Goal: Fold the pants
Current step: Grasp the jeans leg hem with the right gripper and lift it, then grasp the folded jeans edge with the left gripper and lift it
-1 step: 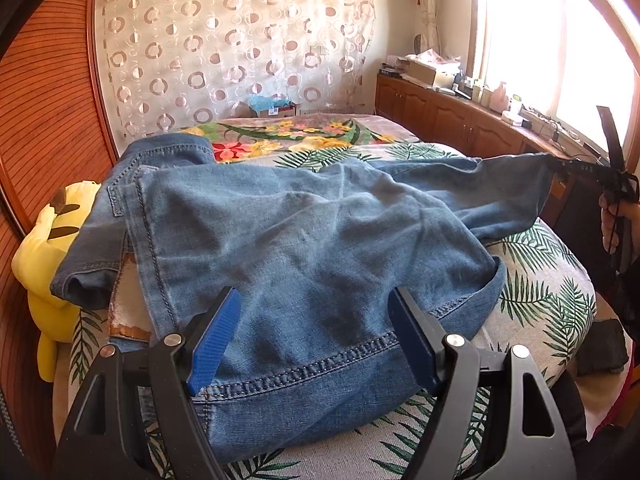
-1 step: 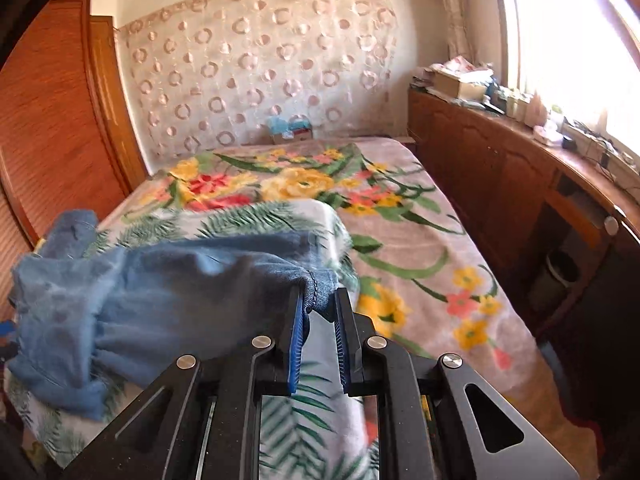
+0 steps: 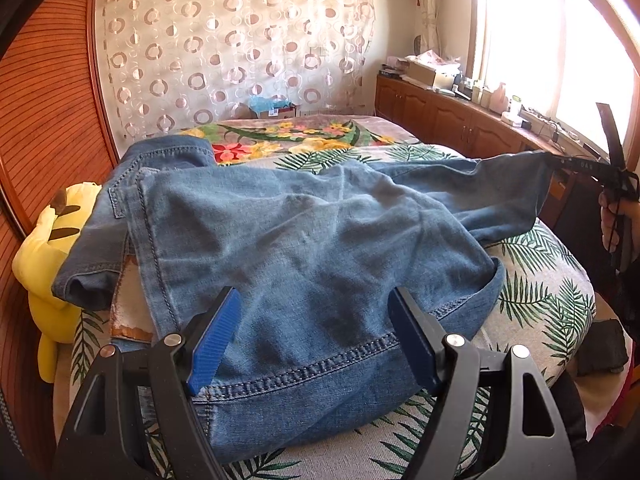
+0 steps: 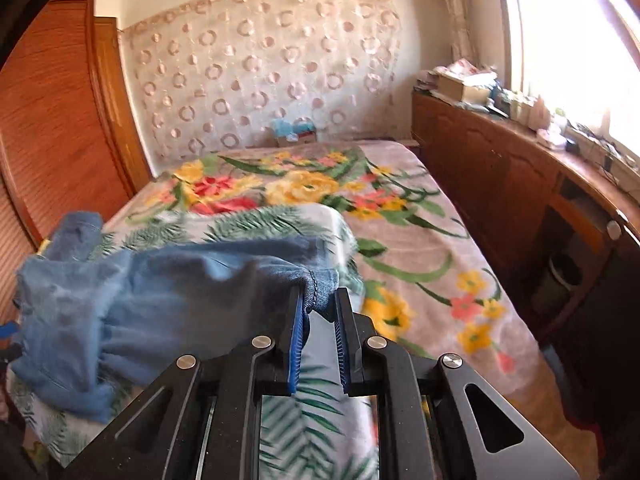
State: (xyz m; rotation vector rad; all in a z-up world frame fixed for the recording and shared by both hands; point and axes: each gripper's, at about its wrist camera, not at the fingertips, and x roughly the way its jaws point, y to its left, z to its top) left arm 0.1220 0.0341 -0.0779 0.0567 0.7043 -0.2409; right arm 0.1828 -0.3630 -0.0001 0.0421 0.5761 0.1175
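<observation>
Daylight floods in through the window (image 3: 560, 40), which glares white. Away from it, fisheye bending curves the wardrobe (image 3: 44, 100). The right wrist view is motion-blurred.

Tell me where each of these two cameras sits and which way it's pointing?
Left wrist view: sits on the left gripper, looking along its spread blue fingers over the jeans on the bed; the person's hand shows at the right edge.
Right wrist view: sits on the right gripper, looking down the bed toward the circle-patterned curtain; its fingers pinch a jeans hem.
Shared: jeans, bed, curtain, wooden cabinets, bright window.
</observation>
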